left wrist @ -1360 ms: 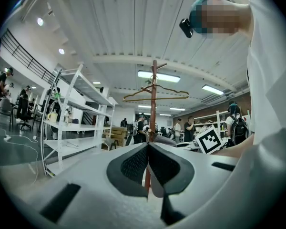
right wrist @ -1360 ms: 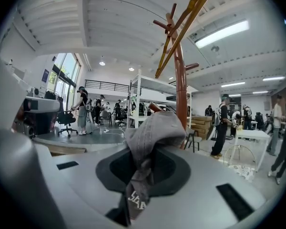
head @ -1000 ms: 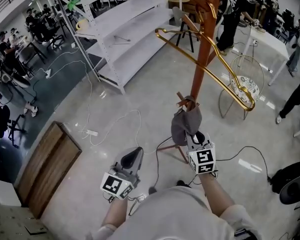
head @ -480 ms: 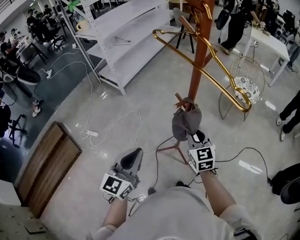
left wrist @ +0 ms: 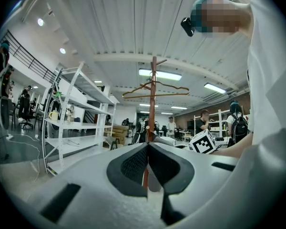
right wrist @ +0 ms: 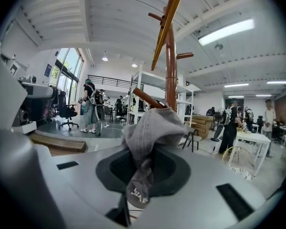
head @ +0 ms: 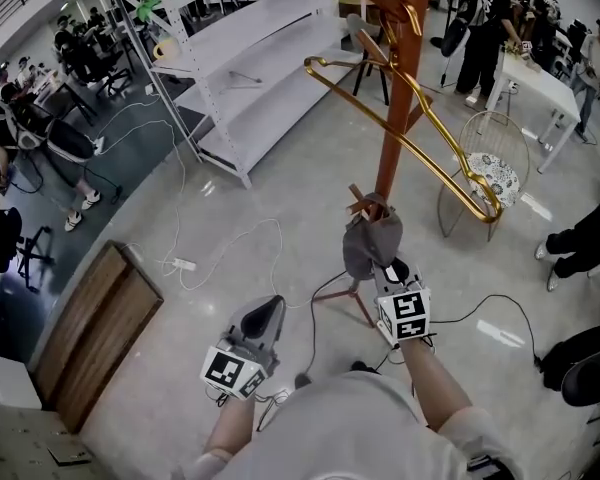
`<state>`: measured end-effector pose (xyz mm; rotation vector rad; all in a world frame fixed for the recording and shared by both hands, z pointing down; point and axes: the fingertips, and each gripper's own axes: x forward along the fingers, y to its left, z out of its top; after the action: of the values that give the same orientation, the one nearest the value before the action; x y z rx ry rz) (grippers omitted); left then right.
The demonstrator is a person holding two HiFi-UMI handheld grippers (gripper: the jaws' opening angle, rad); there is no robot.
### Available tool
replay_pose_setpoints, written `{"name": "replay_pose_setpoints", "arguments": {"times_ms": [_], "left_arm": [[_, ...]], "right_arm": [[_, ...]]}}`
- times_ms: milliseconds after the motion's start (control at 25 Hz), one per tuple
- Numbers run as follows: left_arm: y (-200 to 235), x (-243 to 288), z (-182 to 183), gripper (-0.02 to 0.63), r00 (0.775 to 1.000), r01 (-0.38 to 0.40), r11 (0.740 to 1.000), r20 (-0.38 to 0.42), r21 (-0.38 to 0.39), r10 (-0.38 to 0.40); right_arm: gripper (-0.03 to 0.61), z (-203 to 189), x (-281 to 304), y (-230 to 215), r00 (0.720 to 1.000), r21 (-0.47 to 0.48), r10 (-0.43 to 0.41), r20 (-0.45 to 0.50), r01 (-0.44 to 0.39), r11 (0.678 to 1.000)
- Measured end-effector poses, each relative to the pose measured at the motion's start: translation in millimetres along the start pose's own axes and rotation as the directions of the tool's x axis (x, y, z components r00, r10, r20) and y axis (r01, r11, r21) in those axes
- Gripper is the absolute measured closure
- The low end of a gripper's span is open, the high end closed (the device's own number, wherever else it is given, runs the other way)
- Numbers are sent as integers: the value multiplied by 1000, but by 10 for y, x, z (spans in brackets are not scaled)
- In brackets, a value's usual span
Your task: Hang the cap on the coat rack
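Glossy grey floor (head: 280, 178) fills the head view, with white shelving (head: 270, 28) off at eleven o'clock and the wooden coat rack (head: 395, 118) rising at twelve; a gold hanger (head: 496, 206) hangs across its pole. My right claw (head: 386, 268) is clenched on the grey cap (head: 372, 240), pinching a gathered fold of cloth; the cap sits bunched just above the claw, right against a low peg (head: 359, 200) at twelve o'clock from it, though whether it is hooked over I cannot tell. My left claw (head: 267, 315) hangs low at seven o'clock, jaws together on nothing. I judge the cap light, soft and floppy; it would sag and slip off a shallow catch; better held by the stiffer brim or back strap, so the crown opens over the peg.
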<state>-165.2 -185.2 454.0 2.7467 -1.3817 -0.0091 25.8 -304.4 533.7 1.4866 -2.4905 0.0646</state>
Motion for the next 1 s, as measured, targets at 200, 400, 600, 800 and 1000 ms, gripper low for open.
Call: {"name": "replay_pose_setpoints", "arguments": {"times_ms": [200, 400, 600, 800, 1000], "left_arm": [[-18, -3, -4, 604, 1000, 3, 1000, 1, -1, -3], [-16, -17, 0, 604, 1000, 6, 1000, -1, -1, -6], [-8, -17, 3, 604, 1000, 12, 1000, -2, 1, -12], [-6, -8, 14, 604, 1000, 17, 1000, -2, 2, -17], [11, 0, 10, 604, 1000, 19, 1000, -1, 2, -19]], "right_arm": [[528, -30, -3, 23, 1000, 12, 15, -3, -15, 1000], [528, -58, -7, 56, 1000, 18, 25, -13, -25, 1000], [517, -84, 6, 100, 999, 26, 47, -25, -46, 999], [479, -114, 19, 133, 998, 27, 62, -35, -61, 998], [422, -136, 34, 166, 997, 29, 70, -39, -69, 997]]}}
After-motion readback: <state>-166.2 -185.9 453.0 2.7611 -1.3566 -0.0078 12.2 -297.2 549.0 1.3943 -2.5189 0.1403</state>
